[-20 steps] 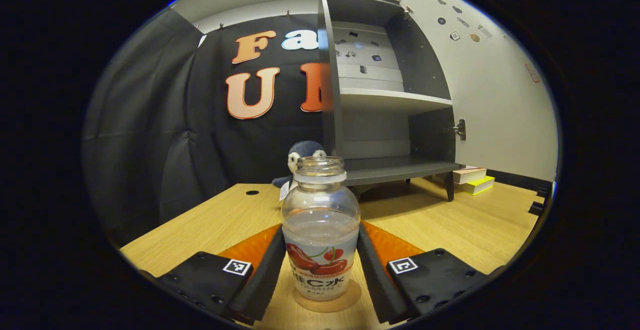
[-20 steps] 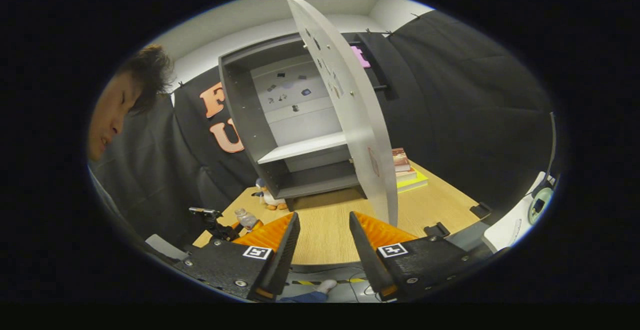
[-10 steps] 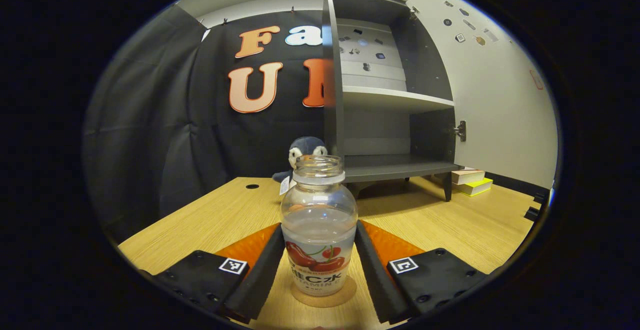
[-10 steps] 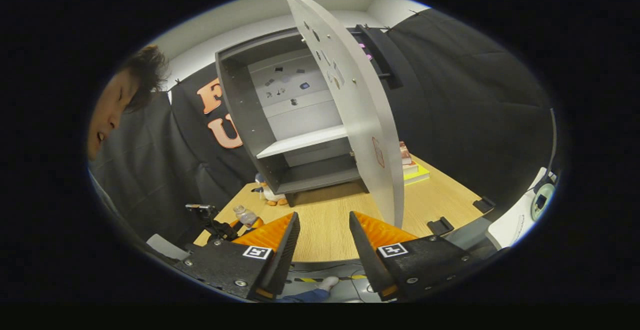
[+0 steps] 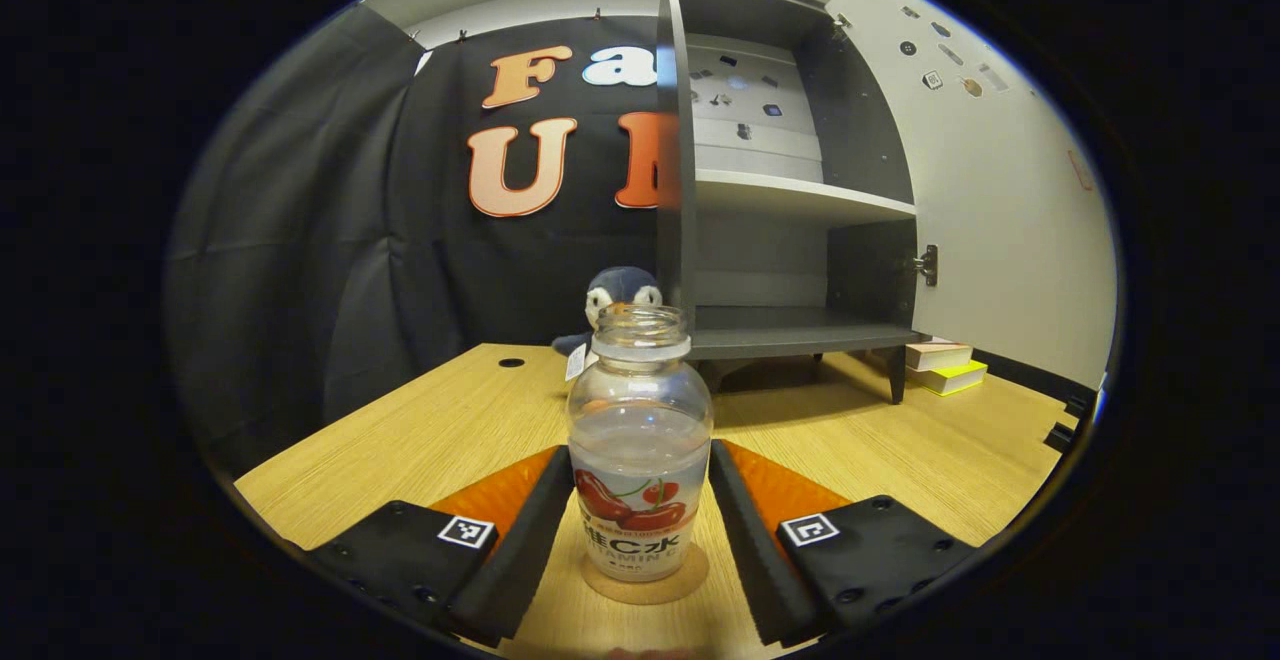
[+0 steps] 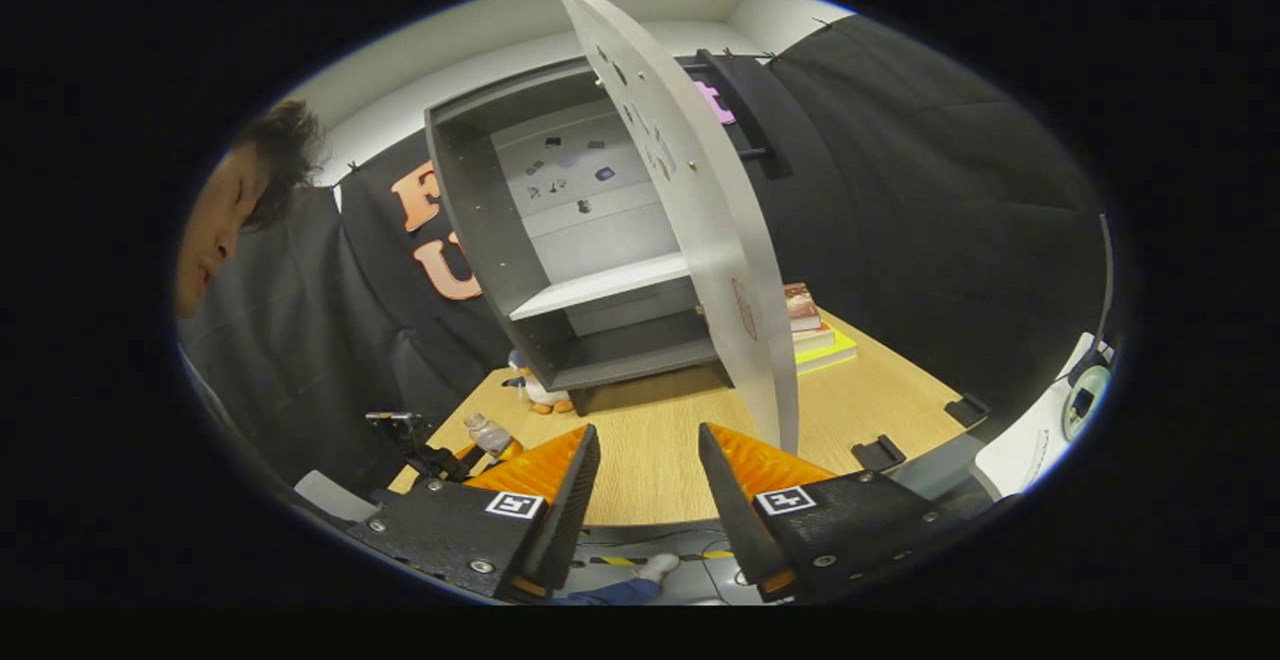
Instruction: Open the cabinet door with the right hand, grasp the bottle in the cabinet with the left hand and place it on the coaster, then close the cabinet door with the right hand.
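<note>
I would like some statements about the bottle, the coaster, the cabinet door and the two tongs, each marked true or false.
1. The bottle stands upright on the coaster. True.
2. The bottle carries a cap. False: its mouth is open.
3. The cabinet door is shut. False: it stands wide open.
4. The right tongs hold nothing. True.
5. A book lies on the cabinet's lower shelf. False: that shelf is bare.

Open cabinet door (image 6: pixel 700 230) before right tool (image 6: pixel 648 495).
</note>
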